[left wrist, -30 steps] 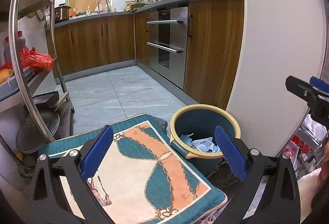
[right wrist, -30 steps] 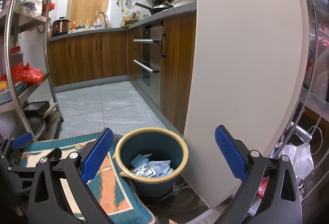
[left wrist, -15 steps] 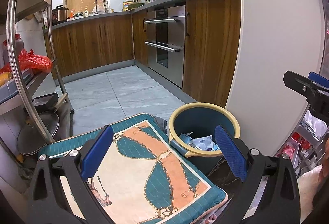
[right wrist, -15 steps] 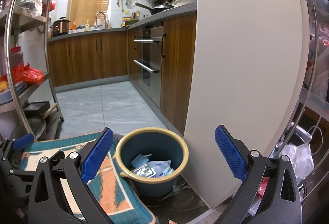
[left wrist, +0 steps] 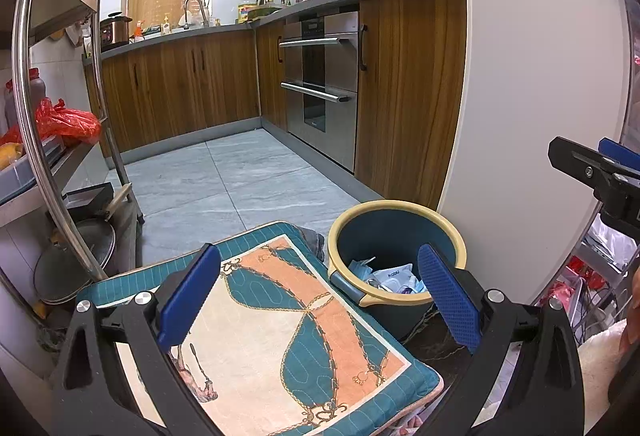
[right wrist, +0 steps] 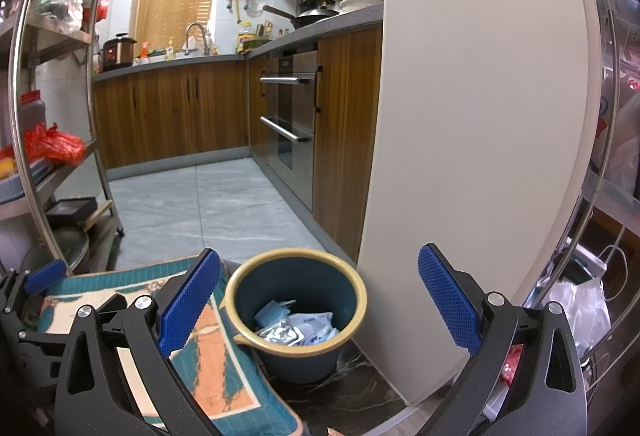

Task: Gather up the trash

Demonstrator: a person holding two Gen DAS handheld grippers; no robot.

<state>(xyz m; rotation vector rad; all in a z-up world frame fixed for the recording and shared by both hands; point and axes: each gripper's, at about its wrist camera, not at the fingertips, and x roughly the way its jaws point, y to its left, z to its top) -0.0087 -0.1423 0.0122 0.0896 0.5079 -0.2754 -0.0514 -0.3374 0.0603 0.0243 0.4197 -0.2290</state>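
Basically a kitchen doorway: tiled floor (left wrist: 248,180), wood cabinets (left wrist: 176,88), steel rack (left wrist: 36,116) on the left, white panel (right wrist: 472,116) on the right. Patterned cushion (left wrist: 288,324) sits low in front, touching the blue bin (right wrist: 296,300) beside it. Bin stands against the panel's foot and holds the trash (right wrist: 296,324): wipe packets, foil wrapper, crumpled paper. Left gripper (left wrist: 318,304) is spread wide with nothing between the pads, over the cushion and bin edge. Right gripper (right wrist: 318,304) is likewise wide apart and empty, hanging above the bin. My read: the trash is already in the bin and nothing is in hand, so this is between steps. Next move probably calls for grabbing the bin rim, or finding more loose trash.
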